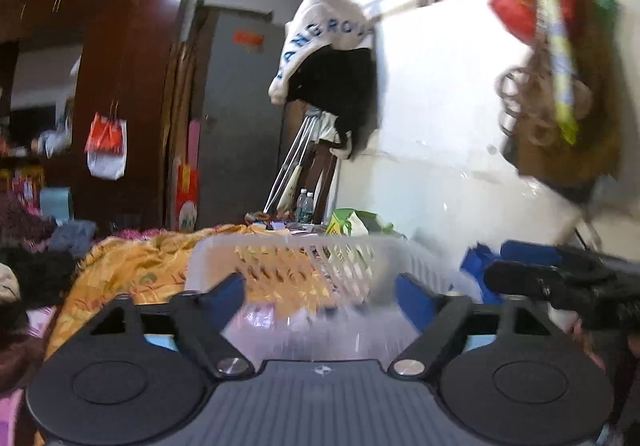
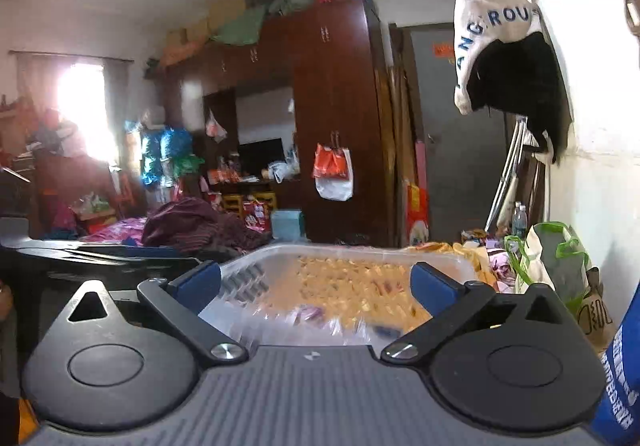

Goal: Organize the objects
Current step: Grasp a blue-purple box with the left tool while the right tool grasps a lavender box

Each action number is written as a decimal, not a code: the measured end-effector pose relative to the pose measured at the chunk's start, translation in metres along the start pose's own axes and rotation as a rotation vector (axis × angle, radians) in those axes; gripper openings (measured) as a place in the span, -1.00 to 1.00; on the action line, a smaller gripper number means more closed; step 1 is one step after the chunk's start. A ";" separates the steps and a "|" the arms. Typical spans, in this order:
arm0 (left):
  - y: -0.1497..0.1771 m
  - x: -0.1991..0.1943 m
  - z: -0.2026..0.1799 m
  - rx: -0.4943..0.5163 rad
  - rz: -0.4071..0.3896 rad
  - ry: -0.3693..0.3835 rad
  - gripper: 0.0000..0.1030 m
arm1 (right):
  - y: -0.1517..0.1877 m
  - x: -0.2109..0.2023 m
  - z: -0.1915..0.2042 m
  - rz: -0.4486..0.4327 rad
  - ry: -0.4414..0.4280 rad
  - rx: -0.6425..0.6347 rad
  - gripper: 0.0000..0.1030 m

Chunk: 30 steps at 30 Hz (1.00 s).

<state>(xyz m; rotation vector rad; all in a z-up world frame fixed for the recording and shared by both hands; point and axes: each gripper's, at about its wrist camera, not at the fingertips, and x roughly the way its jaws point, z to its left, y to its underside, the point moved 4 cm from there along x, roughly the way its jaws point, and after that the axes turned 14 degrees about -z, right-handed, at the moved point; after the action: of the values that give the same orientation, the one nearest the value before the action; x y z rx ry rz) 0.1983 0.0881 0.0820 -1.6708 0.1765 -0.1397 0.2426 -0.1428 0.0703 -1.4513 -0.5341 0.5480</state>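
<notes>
A translucent white plastic basket (image 1: 304,266) with slotted walls sits on an orange patterned blanket (image 1: 132,270). My left gripper (image 1: 320,286) is open, its blue-padded fingers spread just in front of the basket's near wall, holding nothing. In the right wrist view the same basket (image 2: 344,286) lies between my right gripper's (image 2: 316,284) open fingers, seen from its other side; nothing is held. The right gripper's black body (image 1: 560,282) shows at the right of the left wrist view. The basket's inside is blurred.
A white wall (image 1: 440,126) runs along the right with hanging clothes (image 1: 332,62) and bags (image 1: 552,58). A green and white bag (image 2: 552,258) stands by the wall. A dark wardrobe (image 2: 336,118) and cluttered shelves stand behind. Piled clothes (image 2: 192,226) lie at the left.
</notes>
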 end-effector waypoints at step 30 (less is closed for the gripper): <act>0.106 -0.036 0.045 -0.100 0.206 -0.081 0.55 | 0.089 -0.021 0.012 0.224 -0.049 -0.056 0.00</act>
<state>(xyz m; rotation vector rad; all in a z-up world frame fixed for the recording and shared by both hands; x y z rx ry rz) 0.1684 0.1286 -0.0281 -1.7433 0.2968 0.0935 0.2166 -0.1426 -0.0186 -1.5649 -0.4305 0.7517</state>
